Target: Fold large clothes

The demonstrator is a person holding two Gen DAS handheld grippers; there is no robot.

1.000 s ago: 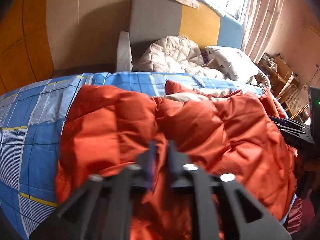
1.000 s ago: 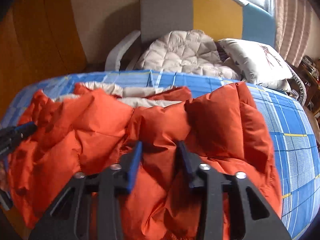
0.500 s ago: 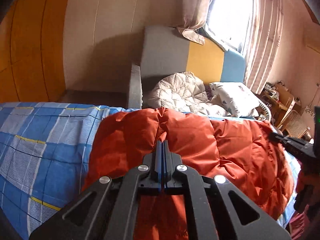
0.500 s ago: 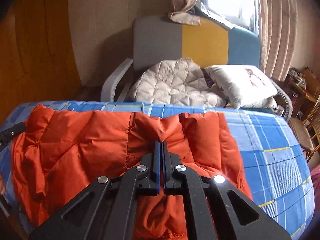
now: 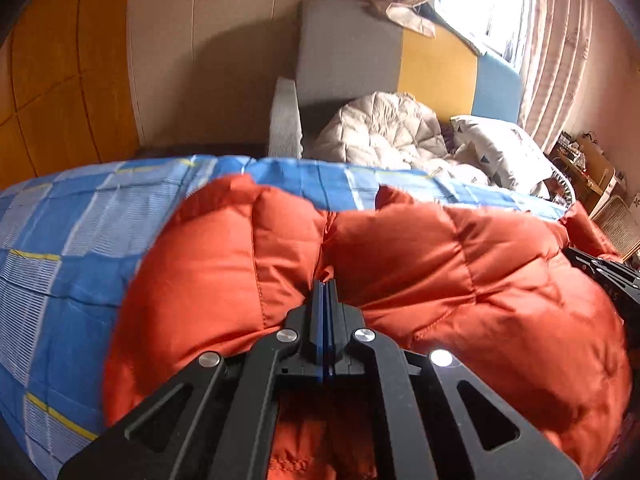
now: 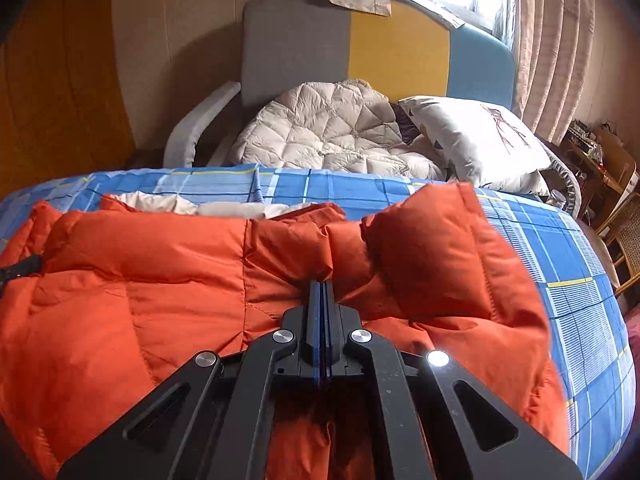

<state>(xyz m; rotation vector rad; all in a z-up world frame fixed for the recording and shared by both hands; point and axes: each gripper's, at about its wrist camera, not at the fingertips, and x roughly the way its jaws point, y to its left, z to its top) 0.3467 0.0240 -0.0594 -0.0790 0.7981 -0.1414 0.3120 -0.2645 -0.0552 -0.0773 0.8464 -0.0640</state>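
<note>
In the left wrist view the left tongs [image 5: 325, 286] sit at lower centre, closed tight, with a small nub of the orange puffer jacket [image 5: 460, 280] pinched at their tips; the fabric puckers toward that spot, probably so the near edge can be carried as one layer of a fold. At the right edge of that frame the other tool pokes in over the jacket's far side. In the right wrist view the right tongs [image 6: 323, 286] are likewise shut on a gather of jacket at lower centre, which suggests both sides are meant to travel evenly together. The jacket lies across the blue checked bed [image 6: 580, 292], filling the lower half of both frames. It is quilted, glossy and bulky, with pale lining [image 6: 160, 202] showing along its upper left edge.
</note>
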